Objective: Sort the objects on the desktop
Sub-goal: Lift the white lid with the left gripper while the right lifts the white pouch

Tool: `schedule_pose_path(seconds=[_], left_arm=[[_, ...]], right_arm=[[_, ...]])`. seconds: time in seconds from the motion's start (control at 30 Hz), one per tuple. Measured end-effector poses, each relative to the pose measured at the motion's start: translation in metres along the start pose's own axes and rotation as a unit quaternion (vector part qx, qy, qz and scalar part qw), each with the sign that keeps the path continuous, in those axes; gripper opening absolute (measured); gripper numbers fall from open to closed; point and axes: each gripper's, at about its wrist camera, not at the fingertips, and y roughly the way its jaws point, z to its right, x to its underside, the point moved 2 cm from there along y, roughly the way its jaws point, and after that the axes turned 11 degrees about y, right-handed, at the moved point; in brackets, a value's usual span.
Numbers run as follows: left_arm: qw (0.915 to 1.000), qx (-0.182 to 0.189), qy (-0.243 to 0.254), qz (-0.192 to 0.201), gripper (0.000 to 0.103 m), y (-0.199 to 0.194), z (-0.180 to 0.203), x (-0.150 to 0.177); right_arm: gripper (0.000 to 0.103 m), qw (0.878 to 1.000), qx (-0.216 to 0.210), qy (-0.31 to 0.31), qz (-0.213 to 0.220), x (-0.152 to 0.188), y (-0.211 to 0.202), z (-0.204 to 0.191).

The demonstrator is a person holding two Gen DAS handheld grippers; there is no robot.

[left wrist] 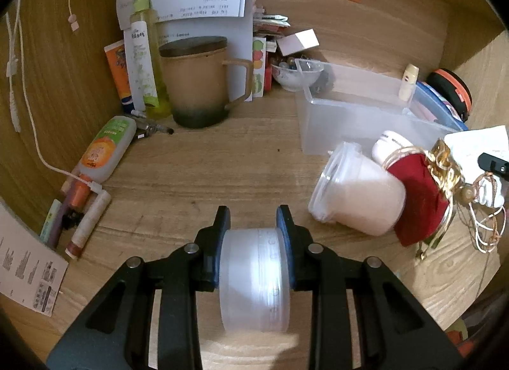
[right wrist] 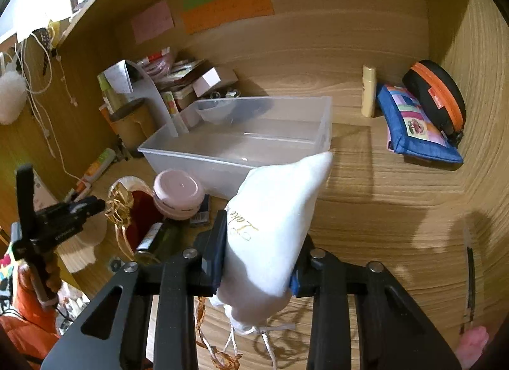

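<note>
My left gripper is shut on a frosted round plastic jar, held above the wooden desk. My right gripper is shut on a white drawstring pouch with gold lettering, its cords dangling below. A clear plastic bin stands beyond the pouch; in the left wrist view the clear plastic bin is at the right. A tipped clear tub, a red pouch with gold trim and a pink jar lie near the bin. The left gripper's body shows at the left of the right wrist view.
A brown lidded mug, tubes and bottles and papers crowd the back left corner. An orange-labelled bottle, pens and a white cable lie along the left wall. A blue patchwork case, black-orange case and small cream bottle sit at the right.
</note>
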Motion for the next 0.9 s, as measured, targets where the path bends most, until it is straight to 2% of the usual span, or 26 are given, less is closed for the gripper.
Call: schedule_pose_path(seconds=[0.2, 0.27, 0.4, 0.57, 0.7, 0.73, 0.8, 0.87, 0.9], left_arm=[[0.9991, 0.013, -0.003, -0.039, 0.033, 0.015, -0.003, 0.015], [0.9989, 0.008, -0.002, -0.046, 0.033, 0.018, -0.003, 0.019], [0.9990, -0.005, 0.001, -0.045, 0.033, 0.019, -0.001, 0.020], [0.9991, -0.019, -0.003, -0.037, 0.029, 0.017, 0.002, 0.020], [0.9992, -0.017, -0.014, -0.034, 0.029, 0.017, 0.000, 0.018], [0.9993, -0.015, -0.018, -0.031, 0.029, 0.015, -0.001, 0.017], [0.9994, -0.017, -0.022, -0.022, 0.029, 0.011, -0.001, 0.014], [0.9996, -0.013, -0.024, -0.011, 0.029, 0.006, -0.001, 0.009], [0.9996, -0.014, -0.025, -0.006, 0.029, 0.004, -0.001, 0.007]], right_arm=[[0.028, 0.998, -0.007, 0.012, -0.056, 0.008, 0.022, 0.012], [0.031, 0.997, -0.012, 0.018, -0.078, 0.010, 0.032, 0.016], [0.033, 0.996, -0.016, 0.005, -0.088, 0.006, 0.040, 0.015], [0.044, 0.993, -0.011, -0.024, -0.112, 0.007, 0.058, 0.008], [0.047, 0.991, -0.021, -0.019, -0.134, 0.007, 0.072, 0.011], [0.047, 0.991, -0.024, -0.014, -0.134, 0.007, 0.073, 0.012], [0.040, 0.992, -0.026, -0.014, -0.124, 0.005, 0.071, 0.012], [0.030, 0.995, -0.020, -0.023, -0.100, 0.003, 0.062, 0.009], [0.029, 0.995, -0.021, -0.025, -0.090, 0.002, 0.058, 0.008]])
